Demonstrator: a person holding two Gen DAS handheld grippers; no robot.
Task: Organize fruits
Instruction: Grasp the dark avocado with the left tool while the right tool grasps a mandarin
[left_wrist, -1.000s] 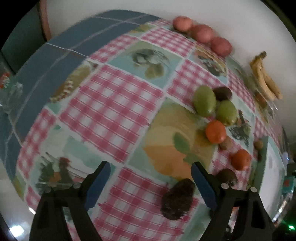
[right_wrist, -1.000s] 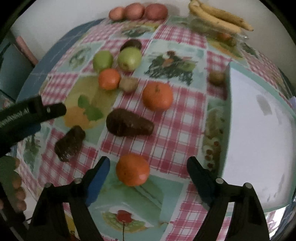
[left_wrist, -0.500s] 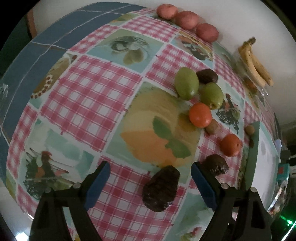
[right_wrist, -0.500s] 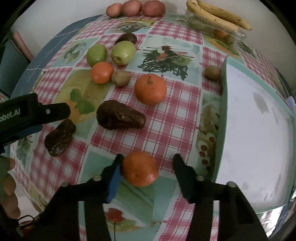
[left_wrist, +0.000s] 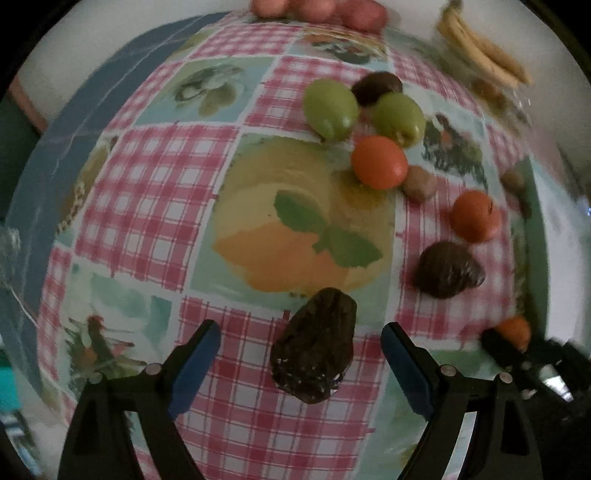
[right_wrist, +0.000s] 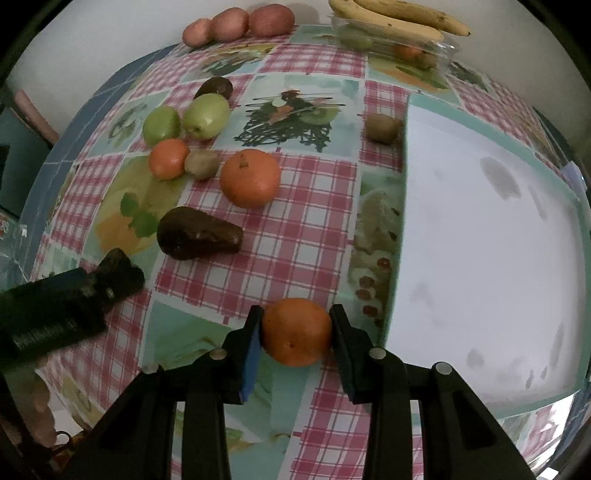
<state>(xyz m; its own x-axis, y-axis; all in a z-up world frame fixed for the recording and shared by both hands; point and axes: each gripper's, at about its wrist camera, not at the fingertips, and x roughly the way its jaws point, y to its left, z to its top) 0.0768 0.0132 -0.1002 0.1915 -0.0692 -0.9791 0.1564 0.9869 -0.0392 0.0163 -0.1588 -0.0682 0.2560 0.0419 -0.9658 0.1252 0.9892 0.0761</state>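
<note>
One orange (right_wrist: 296, 331) sits clamped between the jaws of the right gripper (right_wrist: 295, 345), which have just been closing onto it; both pads press its sides, and it sits low in the right wrist view, just left of the white tray (right_wrist: 491, 258) with its teal rim. The right gripper points steeply down at the checked tablecloth (right_wrist: 306, 236).

Left of it, the left gripper (left_wrist: 301, 354) also aims steeply down, its jaws spread wide and pressing on nothing. A dark wrinkled avocado (left_wrist: 314, 345) lies on the cloth between its blue pads (left_wrist: 194, 363), touching neither one. In the right wrist view the same gripper enters from the left edge as a black bar over that avocado, with fingers of the person's hand (right_wrist: 38, 417) visible below it near the table's edge.

Farther out, a second dark avocado (right_wrist: 197, 233) lies beyond the held orange, with a larger orange (right_wrist: 250, 178) behind it. Beyond these sit a small orange (right_wrist: 168, 158) touching a kiwi (right_wrist: 201, 163), two green apples (right_wrist: 184, 118) and another dark fruit (right_wrist: 214, 88). A lone kiwi (right_wrist: 382, 128) rests just beside the tray's far left corner. Along the far wall stand three red potatoes (right_wrist: 236, 24) and, to the right, bananas (right_wrist: 399, 18) atop a clear plastic box (right_wrist: 399, 48).
</note>
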